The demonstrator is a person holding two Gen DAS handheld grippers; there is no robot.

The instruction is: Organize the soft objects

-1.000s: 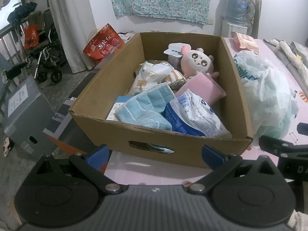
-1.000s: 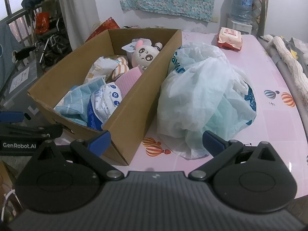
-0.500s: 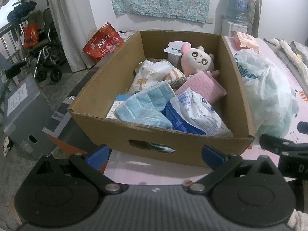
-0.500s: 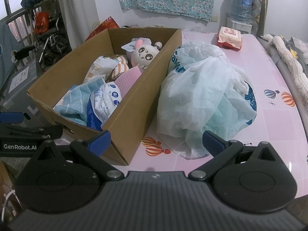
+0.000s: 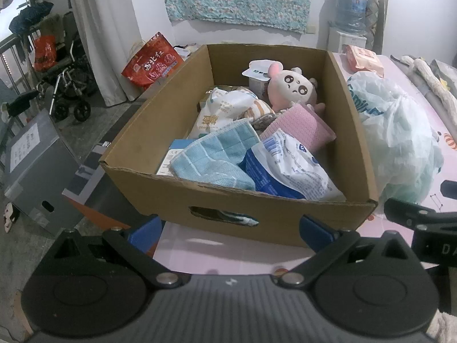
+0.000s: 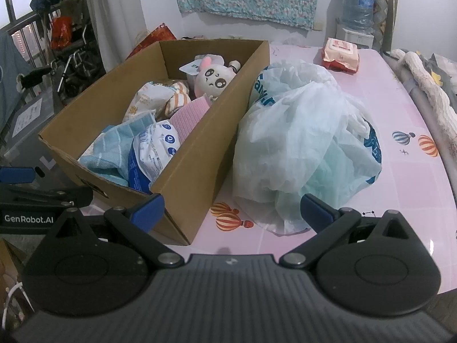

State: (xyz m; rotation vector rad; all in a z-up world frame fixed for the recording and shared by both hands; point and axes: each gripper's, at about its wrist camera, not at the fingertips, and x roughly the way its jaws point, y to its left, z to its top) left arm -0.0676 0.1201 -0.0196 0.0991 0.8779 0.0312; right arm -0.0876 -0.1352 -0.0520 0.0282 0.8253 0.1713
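Two grippers hang just short of a cardboard box [image 5: 257, 223] on the pink counter [image 6: 408, 171], neither touching anything. The left gripper [image 5: 230, 227] faces the box's near wall, its blue-tipped fingers [image 5: 144, 228] spread wide and holding nothing. The right gripper [image 6: 232, 207] points at the gap between the box and a crumpled plastic bag [image 6: 302, 143], its fingers [image 6: 317, 210] also spread wide and holding nothing. Inside the box lie the soft things: a blue cloth [image 5: 214, 157] at the front, a white and blue packet [image 5: 288, 168] just beside it, a pink cloth [image 5: 302, 127] behind, and a pink plush toy [image 5: 291, 85] at the back. The bag lies against the box's right wall. A pack of wipes [image 6: 341, 54] sits well apart at the far end.
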